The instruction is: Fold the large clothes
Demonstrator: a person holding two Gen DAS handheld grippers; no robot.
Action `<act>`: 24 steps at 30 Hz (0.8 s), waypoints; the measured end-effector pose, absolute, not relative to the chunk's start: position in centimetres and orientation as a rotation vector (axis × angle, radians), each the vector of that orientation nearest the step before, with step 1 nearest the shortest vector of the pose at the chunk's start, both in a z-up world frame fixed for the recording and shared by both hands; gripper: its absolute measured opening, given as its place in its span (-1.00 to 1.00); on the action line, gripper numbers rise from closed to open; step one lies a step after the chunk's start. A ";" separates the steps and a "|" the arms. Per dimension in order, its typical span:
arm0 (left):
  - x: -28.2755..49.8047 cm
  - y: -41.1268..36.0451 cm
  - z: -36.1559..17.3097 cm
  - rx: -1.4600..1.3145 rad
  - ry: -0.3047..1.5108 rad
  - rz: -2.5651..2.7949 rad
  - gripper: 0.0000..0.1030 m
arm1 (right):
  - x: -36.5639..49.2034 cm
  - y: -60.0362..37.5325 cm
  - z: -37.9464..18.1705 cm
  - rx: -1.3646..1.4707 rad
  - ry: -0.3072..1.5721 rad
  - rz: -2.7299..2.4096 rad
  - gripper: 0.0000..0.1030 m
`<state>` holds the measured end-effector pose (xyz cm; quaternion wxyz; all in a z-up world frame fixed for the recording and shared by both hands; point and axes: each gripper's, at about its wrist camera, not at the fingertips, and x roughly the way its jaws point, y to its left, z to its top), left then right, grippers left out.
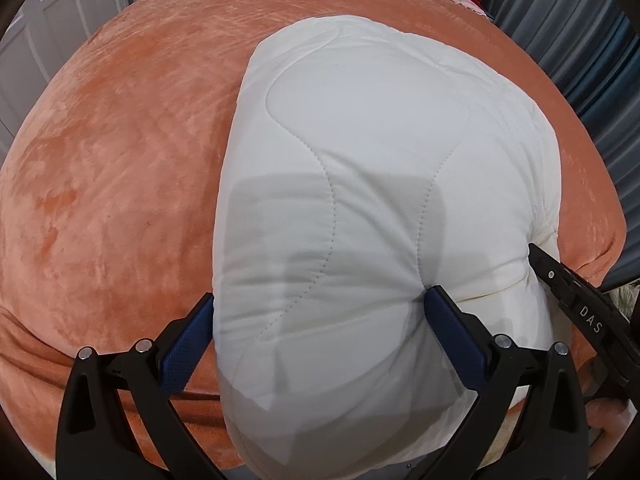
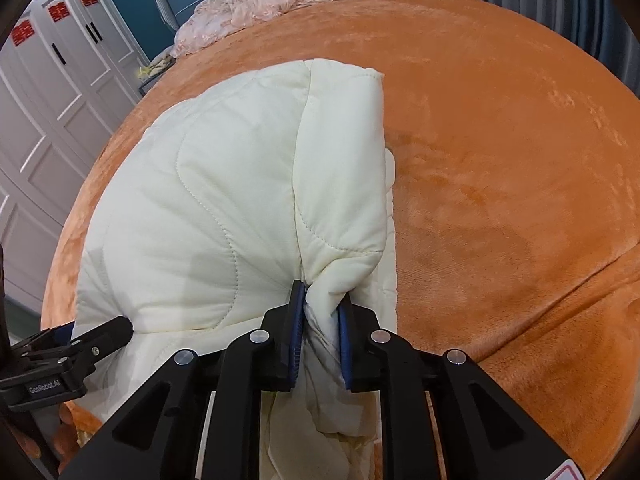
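A cream quilted garment [image 1: 372, 184] lies folded in a long thick bundle on the orange plush bed cover [image 1: 120, 184]. My left gripper [image 1: 320, 308] stands wide around the near left end of the bundle, its blue pads [image 1: 452, 328] pressing into the padding on both sides. My right gripper [image 2: 322, 300] is shut on a bunched fold at the near right corner of the garment [image 2: 224, 200]. The right gripper also shows in the left wrist view [image 1: 576, 300], and the left gripper in the right wrist view [image 2: 72, 356].
The orange bed cover [image 2: 500, 160] spreads wide to the right of the garment. A pink lace blanket [image 2: 280, 0] lies bunched at the far end. White wardrobe doors [image 2: 52, 92] stand left of the bed, grey curtains [image 1: 572, 52] to the right.
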<state>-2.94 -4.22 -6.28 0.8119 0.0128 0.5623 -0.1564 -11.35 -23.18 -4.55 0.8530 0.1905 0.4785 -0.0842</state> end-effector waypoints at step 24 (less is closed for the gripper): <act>0.9 0.8 0.1 -0.225 1.133 -0.362 0.89 | -11.6 -28.0 1.3 0.736 0.855 -0.151 -0.18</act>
